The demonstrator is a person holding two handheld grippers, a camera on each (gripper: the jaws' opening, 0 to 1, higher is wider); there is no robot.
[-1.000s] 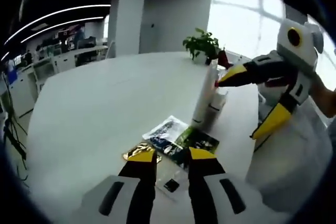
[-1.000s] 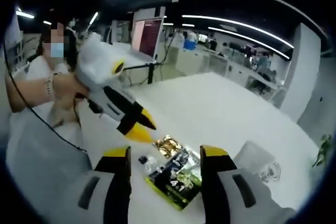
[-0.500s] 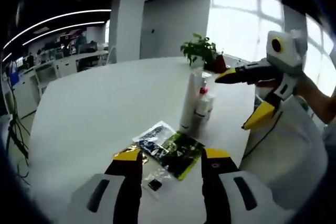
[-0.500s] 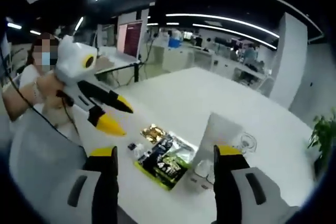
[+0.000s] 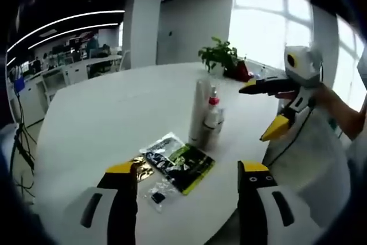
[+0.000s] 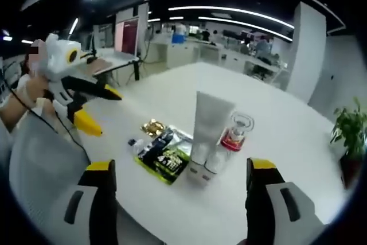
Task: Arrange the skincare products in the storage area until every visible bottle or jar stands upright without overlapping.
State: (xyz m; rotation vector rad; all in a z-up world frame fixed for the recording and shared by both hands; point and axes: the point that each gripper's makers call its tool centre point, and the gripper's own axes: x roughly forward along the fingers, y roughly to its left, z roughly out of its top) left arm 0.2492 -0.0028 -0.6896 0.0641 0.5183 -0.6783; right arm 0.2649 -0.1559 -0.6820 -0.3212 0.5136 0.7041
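I am holding my left tool (image 5: pixel 188 179) above the near edge of the white desk (image 5: pixel 109 113), its two yellow-tipped jaws spread wide with nothing between them. In the left gripper view the skincare products are standing together near the middle of the desk: a tall white tube (image 5: pixel 199 113) upright on its cap, and touching it on the side toward the potted plant (image 5: pixel 219 55), a smaller bottle with a red collar (image 5: pixel 212 117). On the side of the tube nearest my left tool, sachets are lying flat: a dark and green packet (image 5: pixel 182 163), a gold sachet (image 5: pixel 140 169) and a small clear one (image 5: pixel 159 192), partly overlapping each other. My right tool (image 5: pixel 268 110) is coming into this view from the right, hanging in the air beside the tube and apart from it, jaws parted and gripping nothing.

In the right gripper view my right tool (image 6: pixel 182 179) is also released, its jaws wide apart over the desk edge. The white tube (image 6: pixel 206 130) is standing upright just beyond them, the red-collared bottle (image 6: pixel 236 133) with its clear cap just beside it, and a small white bottle (image 6: pixel 217 162) is touching the tube's base. The green packet (image 6: pixel 162 159) and gold sachet (image 6: pixel 152 127) are lying flat beside the tube, toward my left tool (image 6: pixel 86 104), which is hovering open above the desk.
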